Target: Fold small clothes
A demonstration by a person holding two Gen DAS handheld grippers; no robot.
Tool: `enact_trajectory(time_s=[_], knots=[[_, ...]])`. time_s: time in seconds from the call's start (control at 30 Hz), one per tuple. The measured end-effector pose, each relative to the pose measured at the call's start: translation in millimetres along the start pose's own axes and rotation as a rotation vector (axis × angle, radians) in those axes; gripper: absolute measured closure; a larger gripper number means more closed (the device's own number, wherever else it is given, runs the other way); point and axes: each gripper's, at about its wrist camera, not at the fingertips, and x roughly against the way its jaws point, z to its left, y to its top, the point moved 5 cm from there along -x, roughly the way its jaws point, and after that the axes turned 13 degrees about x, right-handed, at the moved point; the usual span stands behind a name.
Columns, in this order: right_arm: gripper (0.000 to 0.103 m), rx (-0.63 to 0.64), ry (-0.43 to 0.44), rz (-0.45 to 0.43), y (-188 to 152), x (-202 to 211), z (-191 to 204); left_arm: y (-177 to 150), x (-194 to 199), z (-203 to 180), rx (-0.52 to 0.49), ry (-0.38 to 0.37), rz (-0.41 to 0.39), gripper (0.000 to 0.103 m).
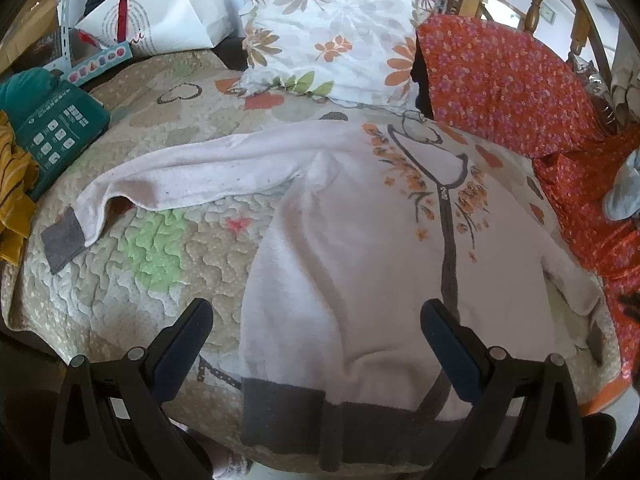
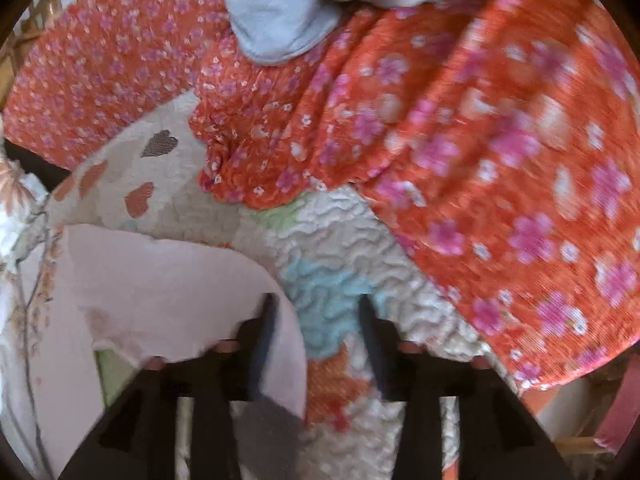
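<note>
A small pale pink jacket with a grey zip, orange flower print and dark grey hem and cuffs lies spread on a quilt. Its left sleeve stretches out to the left and ends in a grey cuff. My left gripper is open just above the jacket's hem. In the right wrist view my right gripper is open. The jacket's right sleeve lies curled over its left finger, with the grey cuff below. Nothing is clamped between the fingers.
The patterned quilt covers the surface. A floral pillow and an orange flowered cloth lie at the back and right, with a grey-blue garment on the cloth. A teal box, yellow cloth and white bag sit at the left.
</note>
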Motion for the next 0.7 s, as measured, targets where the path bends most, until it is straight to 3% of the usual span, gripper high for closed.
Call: enact_trajectory(time_s=[0.13, 0.3, 0.47, 0.7], knots=[[0.050, 0.117, 0.098, 0.062, -28.5, 6.3, 9.9, -3.9, -4.7, -7.0, -0.004, -0.025, 0.012, 0.000], [0.049, 0.353, 0.223, 0.104, -59.9, 11.9, 52.4, -11.1, -7.7, -16.5, -0.013, -0.049, 0.038, 0.000], [0.044, 0.568, 0.214, 0.149, -85.3, 4.4, 93.9, -14.1, -5.8, -18.0, -0.020, -0.047, 0.035, 0.000], [0.047, 0.623, 0.175, 0.136, -99.0, -15.6, 106.9, -15.2, -7.5, -16.7, -0.018, -0.022, 0.048, 0.000]])
